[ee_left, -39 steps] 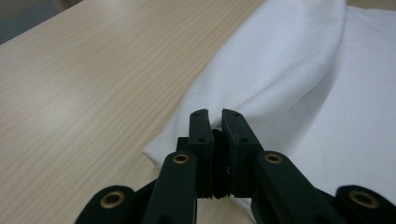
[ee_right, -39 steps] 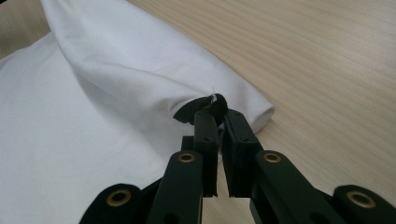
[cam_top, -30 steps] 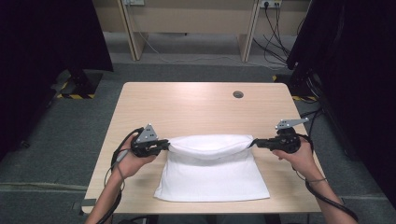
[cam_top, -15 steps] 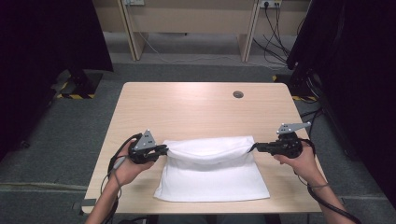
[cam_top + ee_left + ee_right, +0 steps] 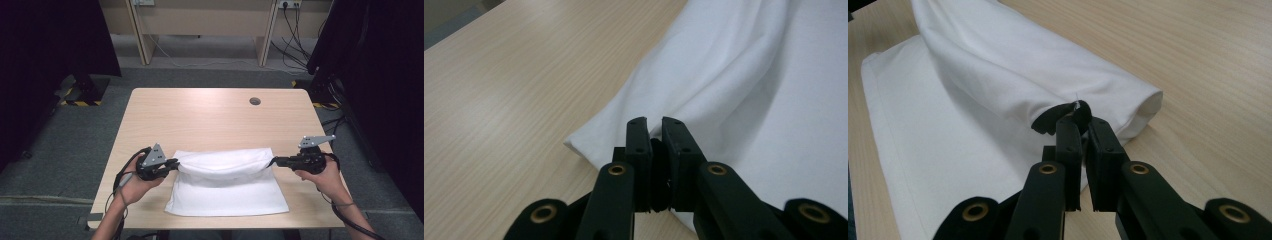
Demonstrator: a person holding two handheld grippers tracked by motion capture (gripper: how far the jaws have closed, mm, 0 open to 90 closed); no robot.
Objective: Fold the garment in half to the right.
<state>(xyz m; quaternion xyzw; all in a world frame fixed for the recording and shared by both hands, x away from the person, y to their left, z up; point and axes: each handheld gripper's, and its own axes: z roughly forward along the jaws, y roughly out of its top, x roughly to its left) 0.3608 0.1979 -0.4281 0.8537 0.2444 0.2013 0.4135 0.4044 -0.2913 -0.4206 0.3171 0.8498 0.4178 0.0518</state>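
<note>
1. The white, soft cotton cloth (image 5: 227, 185) lies on the front half of the light wooden table (image 5: 210, 115), its near hem just short of the front edge. Its far edge is lifted and rolled toward the person, forming a puffed fold across the width.
2. I judge it light, limp and not fragile. It will sag between two holds and crease readily, so the two far corners are the sensible places to take it, as here.
3. The left gripper (image 5: 651, 131) has its jaws pressed together on the cloth's far-left corner; in the left gripper view the fabric bunches right at the tips.
4. The right gripper (image 5: 1079, 125) pinches the far-right corner, where a small dark tab sits with the white fabric above the tips; the rolled end gapes open just beside it.
5. Against the earlier pictures, the fold has come nearer the front edge: a second ago the pinched corners were held farther back, and both hands have since come toward the front, covering more of the flat layer beneath.
</note>
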